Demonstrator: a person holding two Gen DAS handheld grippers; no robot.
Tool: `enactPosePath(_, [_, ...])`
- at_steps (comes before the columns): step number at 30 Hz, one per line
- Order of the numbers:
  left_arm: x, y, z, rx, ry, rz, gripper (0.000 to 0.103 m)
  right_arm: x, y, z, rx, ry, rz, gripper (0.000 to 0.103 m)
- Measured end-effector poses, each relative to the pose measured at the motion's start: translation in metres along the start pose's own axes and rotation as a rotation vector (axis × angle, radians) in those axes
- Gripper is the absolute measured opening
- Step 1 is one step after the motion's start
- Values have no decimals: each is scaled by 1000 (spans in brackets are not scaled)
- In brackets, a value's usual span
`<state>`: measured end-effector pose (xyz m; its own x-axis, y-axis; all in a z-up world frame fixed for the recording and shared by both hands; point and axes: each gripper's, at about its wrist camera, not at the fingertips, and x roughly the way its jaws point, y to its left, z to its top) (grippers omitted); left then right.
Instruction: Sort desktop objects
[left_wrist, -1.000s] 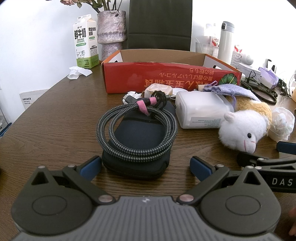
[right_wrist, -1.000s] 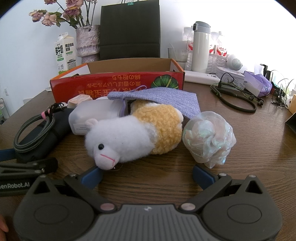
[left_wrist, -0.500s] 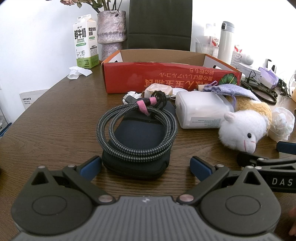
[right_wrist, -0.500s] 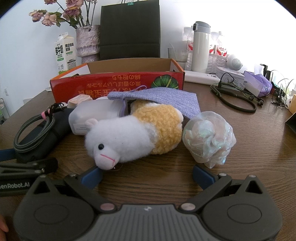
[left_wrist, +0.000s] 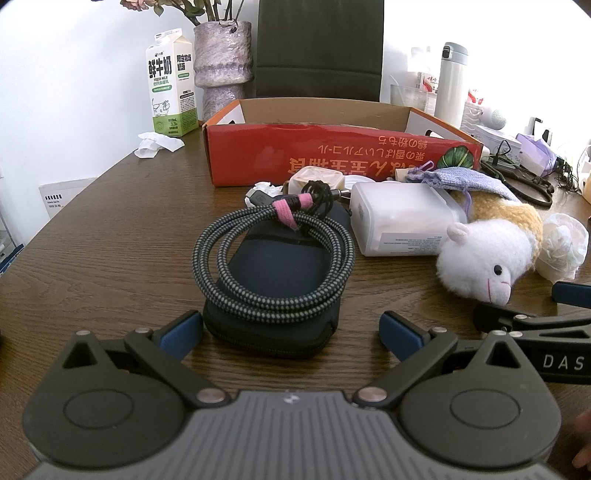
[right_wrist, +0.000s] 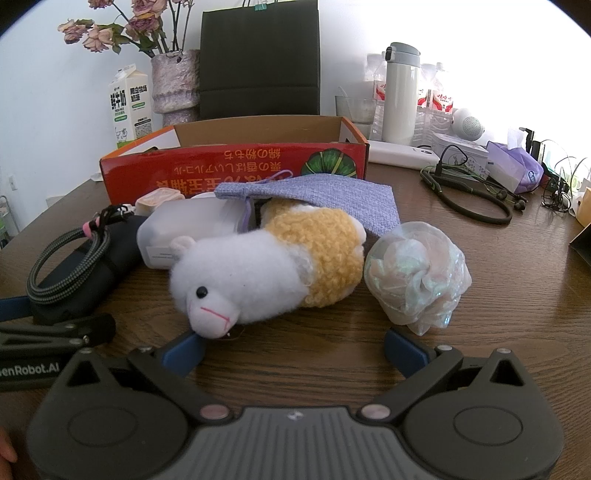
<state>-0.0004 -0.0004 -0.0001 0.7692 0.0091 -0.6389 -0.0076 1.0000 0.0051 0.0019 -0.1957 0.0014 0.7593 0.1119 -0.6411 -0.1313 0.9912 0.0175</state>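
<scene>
Start of a sorting step on the brown wooden bench (left_wrist: 110, 229). The left gripper (left_wrist: 291, 328) stands wide and empty, its blue pads flanking the near end of the dark navy zipped fabric pouch (left_wrist: 280, 273), on which the grey braided cable coil with pink strap (left_wrist: 273, 254) lies loose. The right gripper (right_wrist: 293, 349) is likewise wide and empty, just before the snout of the white-and-yellow plush sheep (right_wrist: 266, 269), beside the crumpled iridescent plastic wrap (right_wrist: 415, 271). The likely destination, the open red cardboard box (left_wrist: 332, 155), sits behind the pile. To grasp well, the left should probably close low on the pouch and lift level so the coil does not slide off.
</scene>
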Motion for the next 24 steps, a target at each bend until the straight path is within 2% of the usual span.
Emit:
enactPosePath(4, [0, 0, 0, 2, 0, 1, 103, 0, 1, 0, -1, 0, 0, 103])
enactPosePath(7, [-9, 3, -3, 51, -11, -21, 103, -3, 0, 0, -19, 16, 21, 103])
enactPosePath(9, [-22, 8, -7, 53, -68, -36, 103, -9, 0, -5, -39, 31, 39, 103])
enactPosePath(11, [-35, 17, -6, 61, -141, -58, 103, -24, -1, -10, -57, 1, 50, 103])
enactPosePath(15, [-38, 40, 17, 28, -201, -39, 102, -50, -13, -10, -42, -68, 84, 102])
enactPosePath(17, [-31, 54, 30, 4, -183, -60, 91, -58, -21, -3, -53, -120, 52, 102])
enactPosePath(19, [-18, 67, 40, -18, -140, -90, 66, -62, -30, 5, -61, -176, 7, 101])
enactPosePath(21, [4, 73, 49, 8, -76, -131, 61, -56, -45, 16, -64, -182, 5, 94])
enactPosePath(22, [10, 72, 52, 17, -48, -126, 48, -50, -53, 21, -65, -163, 8, 82])
enactPosePath(23, [16, 71, 55, 32, -21, -126, 46, -43, -58, 25, -69, -146, 10, 67])
enactPosePath(24, [19, 70, 58, 54, -21, -155, 44, -35, -63, 29, -82, -123, 8, 61])
